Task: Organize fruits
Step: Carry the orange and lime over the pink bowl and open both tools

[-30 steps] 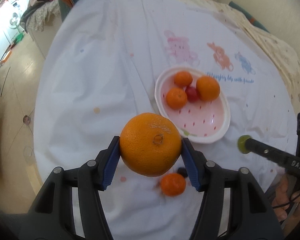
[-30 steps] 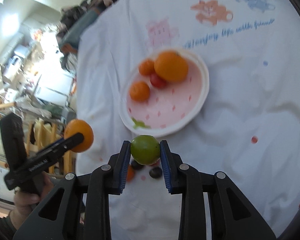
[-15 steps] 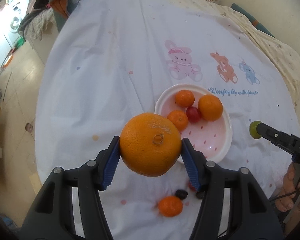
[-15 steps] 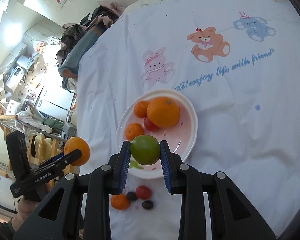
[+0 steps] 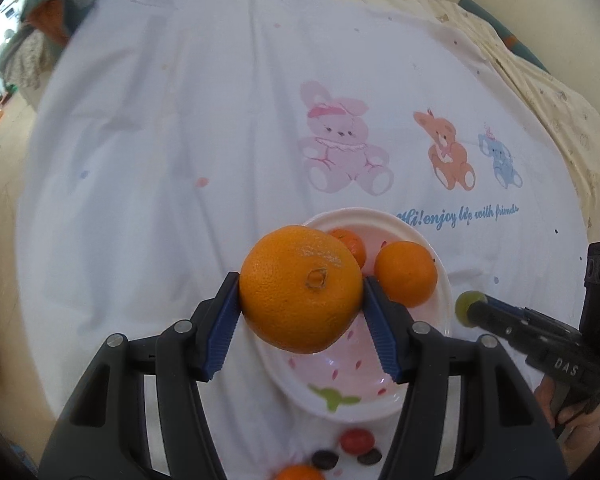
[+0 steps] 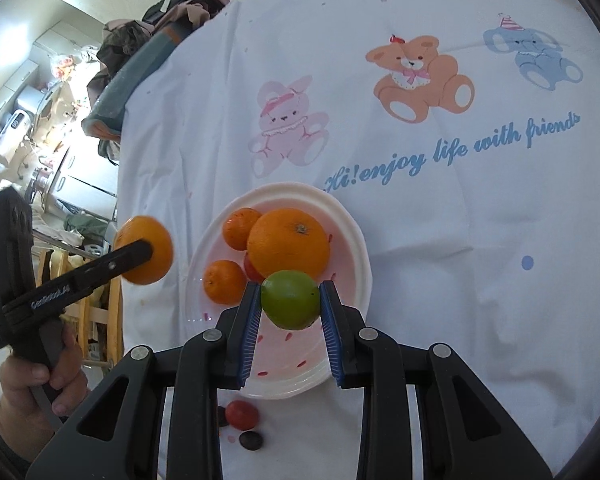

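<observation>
My left gripper [image 5: 300, 294] is shut on a large orange [image 5: 300, 288] and holds it above the left rim of a white and pink bowl [image 5: 440, 276]. My right gripper [image 6: 290, 300] is shut on a green lime [image 6: 290, 299] above the same bowl [image 6: 360, 248]. In the bowl lie a big orange [image 6: 288, 242], two small mandarins [image 6: 224, 282] and a red fruit [image 6: 252, 270]. In the left wrist view the right gripper [image 5: 466, 308] with the lime shows at the bowl's right. The left gripper [image 6: 148, 252] shows at the left of the right wrist view.
On the white cartoon-print cloth [image 6: 460, 200], just in front of the bowl, lie a red fruit [image 6: 242, 415], two dark fruits [image 6: 252, 440] and a small mandarin [image 5: 298, 472]. The table's left edge drops to the floor, with clothes [image 6: 168, 12] piled at the far corner.
Both grippers have risen and moved forward with their fruits, from in front of the bowl to over it. Both jaws stay shut. The fruits in the bowl have not moved.
</observation>
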`<state>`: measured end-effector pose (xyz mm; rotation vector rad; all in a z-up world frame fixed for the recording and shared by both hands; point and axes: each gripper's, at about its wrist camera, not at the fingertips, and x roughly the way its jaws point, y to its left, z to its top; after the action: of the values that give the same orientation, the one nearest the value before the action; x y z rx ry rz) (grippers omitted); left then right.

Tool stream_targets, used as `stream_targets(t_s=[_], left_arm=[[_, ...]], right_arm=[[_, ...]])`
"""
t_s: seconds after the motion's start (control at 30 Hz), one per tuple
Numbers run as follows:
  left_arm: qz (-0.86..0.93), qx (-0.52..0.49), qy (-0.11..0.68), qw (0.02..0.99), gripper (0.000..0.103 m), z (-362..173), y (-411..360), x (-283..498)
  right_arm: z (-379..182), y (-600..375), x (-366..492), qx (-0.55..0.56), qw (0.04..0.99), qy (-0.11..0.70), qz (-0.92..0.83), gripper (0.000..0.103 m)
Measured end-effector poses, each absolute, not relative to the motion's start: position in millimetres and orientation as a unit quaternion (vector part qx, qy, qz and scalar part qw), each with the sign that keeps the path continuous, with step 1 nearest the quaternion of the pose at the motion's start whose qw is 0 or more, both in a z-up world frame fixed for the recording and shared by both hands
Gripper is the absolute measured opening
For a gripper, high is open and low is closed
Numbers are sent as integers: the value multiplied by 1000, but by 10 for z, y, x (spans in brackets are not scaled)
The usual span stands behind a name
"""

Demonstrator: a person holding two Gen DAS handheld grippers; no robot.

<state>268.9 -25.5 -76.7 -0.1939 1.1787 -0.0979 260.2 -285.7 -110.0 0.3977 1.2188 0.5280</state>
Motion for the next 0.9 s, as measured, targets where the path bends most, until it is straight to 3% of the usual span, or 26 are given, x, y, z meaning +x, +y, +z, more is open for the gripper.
stream_targets(t_s=[0.6, 0.73, 0.9], left_arm=[[-46, -114, 576, 808, 58, -1139, -298, 2970], [-42, -105, 593, 797, 69, -1218, -311, 3001], [-49, -110, 590, 798, 75, -1174, -318, 2978]], right_arm=[[-1391, -2693, 2593, 154, 747, 602, 236, 31], [-1422, -2659, 2600, 152, 745, 606, 233, 31], [-1456, -2674, 2610, 158, 740, 613, 229, 34]])
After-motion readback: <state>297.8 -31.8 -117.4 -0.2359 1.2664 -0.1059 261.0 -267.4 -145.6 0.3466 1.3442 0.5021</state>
